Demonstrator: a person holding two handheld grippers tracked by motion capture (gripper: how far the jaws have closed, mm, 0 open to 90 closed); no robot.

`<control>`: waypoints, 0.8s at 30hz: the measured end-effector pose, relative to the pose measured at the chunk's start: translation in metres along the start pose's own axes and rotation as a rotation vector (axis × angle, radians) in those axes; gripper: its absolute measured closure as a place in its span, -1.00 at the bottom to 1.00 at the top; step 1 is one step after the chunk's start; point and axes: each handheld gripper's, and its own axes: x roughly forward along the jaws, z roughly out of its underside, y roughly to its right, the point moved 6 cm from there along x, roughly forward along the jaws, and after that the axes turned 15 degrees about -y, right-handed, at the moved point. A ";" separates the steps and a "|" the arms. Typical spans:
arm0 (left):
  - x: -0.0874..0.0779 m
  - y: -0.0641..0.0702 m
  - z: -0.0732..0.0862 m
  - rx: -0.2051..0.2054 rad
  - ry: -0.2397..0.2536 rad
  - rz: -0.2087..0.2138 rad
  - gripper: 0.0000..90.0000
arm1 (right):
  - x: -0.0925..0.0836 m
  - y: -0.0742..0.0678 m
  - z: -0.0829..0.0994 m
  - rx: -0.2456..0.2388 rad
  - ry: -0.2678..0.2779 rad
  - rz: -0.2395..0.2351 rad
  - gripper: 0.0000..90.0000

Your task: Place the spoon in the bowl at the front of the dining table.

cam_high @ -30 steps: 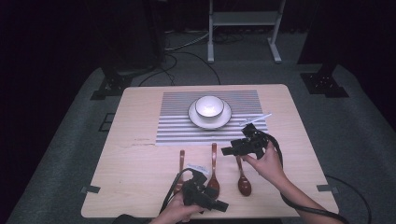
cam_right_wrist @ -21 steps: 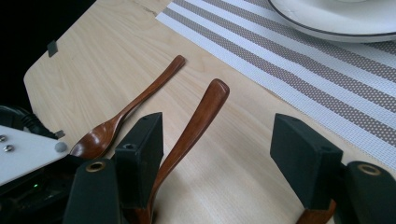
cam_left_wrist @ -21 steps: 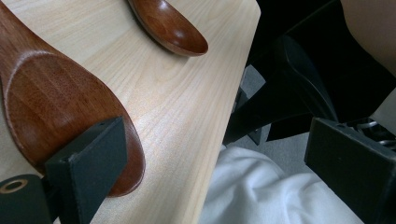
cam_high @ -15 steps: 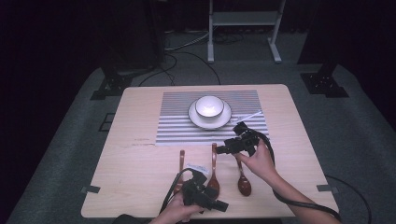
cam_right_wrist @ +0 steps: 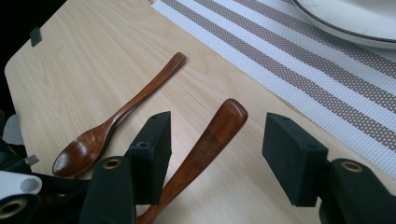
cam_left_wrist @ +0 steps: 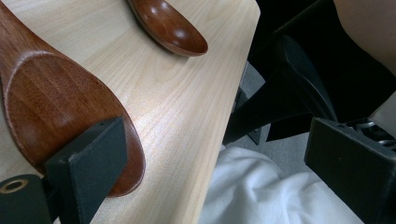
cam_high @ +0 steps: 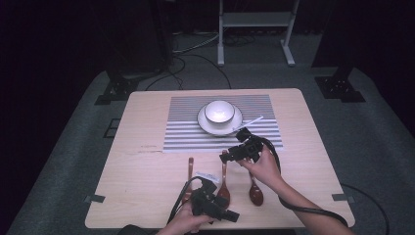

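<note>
Bowl (cam_high: 219, 111) sits on a white plate (cam_high: 204, 122) at the middle of the striped placemat (cam_high: 181, 122); nothing visible inside the bowl, just glare. A white stick-like item (cam_high: 252, 121) lies on the mat just right of the plate, can't tell what it is.

Three wooden spoons lie in a row on the near half of the table (cam_high: 142, 161), handles toward the mat. Left spoon (cam_high: 190, 166) is partly covered by the left gripper (cam_high: 215, 208) and its cable. That gripper sits low at the near edge, held in the person's left hand (cam_high: 183, 223); in the left gripper view its jaws stand wide apart with nothing between them, one jaw lying against the middle spoon's bowl, the other past the table edge over white cloth (cam_left_wrist: 252, 196).

Middle spoon (cam_right_wrist: 205, 144): right gripper (cam_high: 235, 152) is over its handle end, jaws straddling the handle and just been closing, gaps showing both sides, not gripping yet. Right hand (cam_high: 266, 166) covers part of the right spoon (cam_high: 256, 193), whose bowl points at the near edge.

Light wood tabletop, grey carpet, dark room; white metal stand (cam_high: 254, 19) and black stand feet (cam_high: 112, 90) behind, cables on the floor.
</note>
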 end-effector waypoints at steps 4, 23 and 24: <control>0.000 0.000 0.000 0.002 -0.001 -0.002 -0.89 | 0.002 0.000 -0.002 0.000 -0.004 0.007 -0.01; -0.001 0.000 0.000 -0.009 0.000 -0.012 -0.90 | 0.010 0.003 -0.008 0.031 -0.022 0.033 0.53; -0.002 0.000 0.000 -0.007 0.001 -0.016 -0.90 | 0.010 0.003 -0.008 0.031 -0.022 0.033 0.53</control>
